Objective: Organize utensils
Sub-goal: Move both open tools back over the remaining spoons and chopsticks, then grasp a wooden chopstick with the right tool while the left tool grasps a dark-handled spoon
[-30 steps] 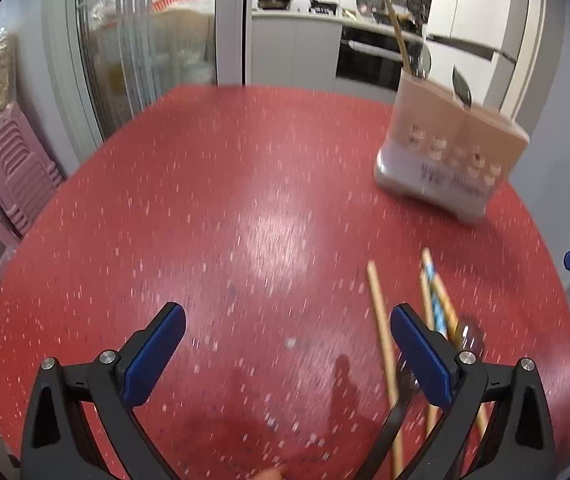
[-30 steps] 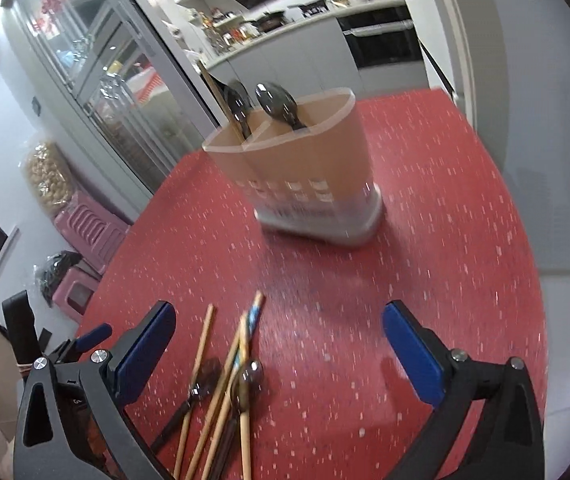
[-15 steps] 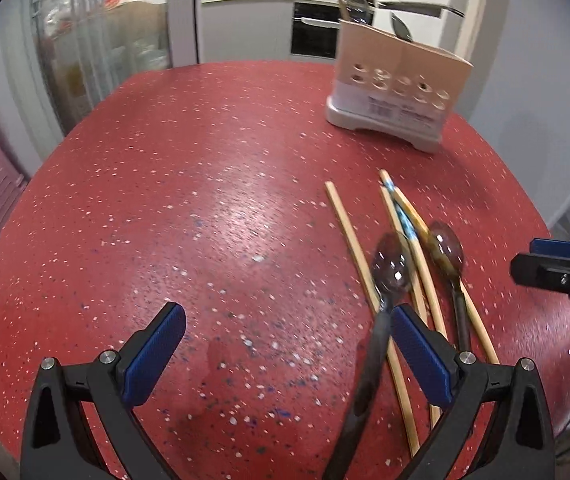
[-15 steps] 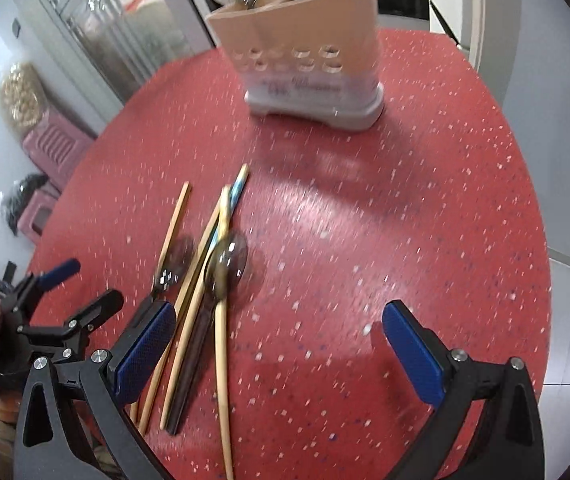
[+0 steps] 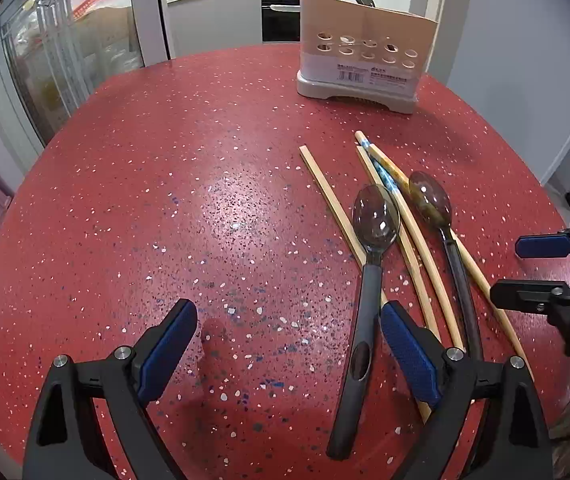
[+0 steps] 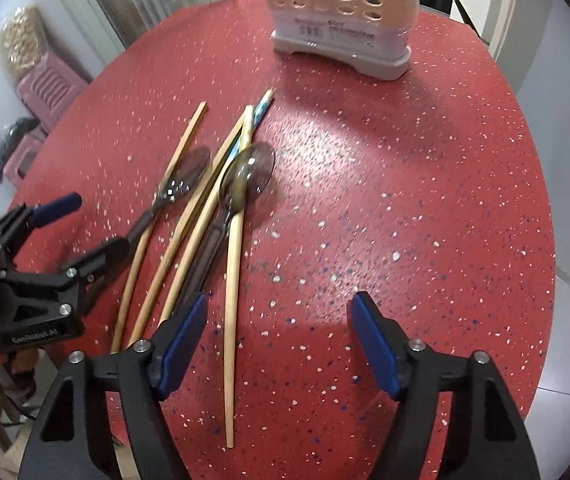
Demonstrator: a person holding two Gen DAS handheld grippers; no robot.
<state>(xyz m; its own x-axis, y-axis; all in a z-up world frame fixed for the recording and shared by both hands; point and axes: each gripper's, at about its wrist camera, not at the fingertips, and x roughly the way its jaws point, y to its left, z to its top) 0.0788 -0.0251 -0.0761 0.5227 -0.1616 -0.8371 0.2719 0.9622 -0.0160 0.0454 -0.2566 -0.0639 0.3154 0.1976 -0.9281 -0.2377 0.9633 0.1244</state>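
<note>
A beige utensil holder [image 5: 361, 64] stands at the far side of the red speckled table [image 5: 165, 200], with a spoon and a wooden handle in it; it also shows in the right wrist view [image 6: 345, 20]. Two dark spoons [image 5: 375, 216] [image 5: 431, 200] and several chopsticks [image 5: 333, 204] lie in a loose pile on the table, also in the right wrist view [image 6: 233, 240]. My left gripper [image 5: 289, 340] is open and empty just left of the pile, its right finger over the nearer spoon's handle. My right gripper [image 6: 277, 340] is open and empty, right of the pile.
The right gripper shows at the right edge of the left wrist view [image 5: 553, 276]; the left gripper shows at the left of the right wrist view [image 6: 45, 256]. Pink stools [image 6: 45, 88] and a glass cabinet [image 5: 65, 40] stand beyond the table's left edge. A kitchen counter is behind.
Both grippers have pulled back and tilted down toward the table, so the pile of spoons and chopsticks now lies closer and fuller in both views. Both stay open and empty.
</note>
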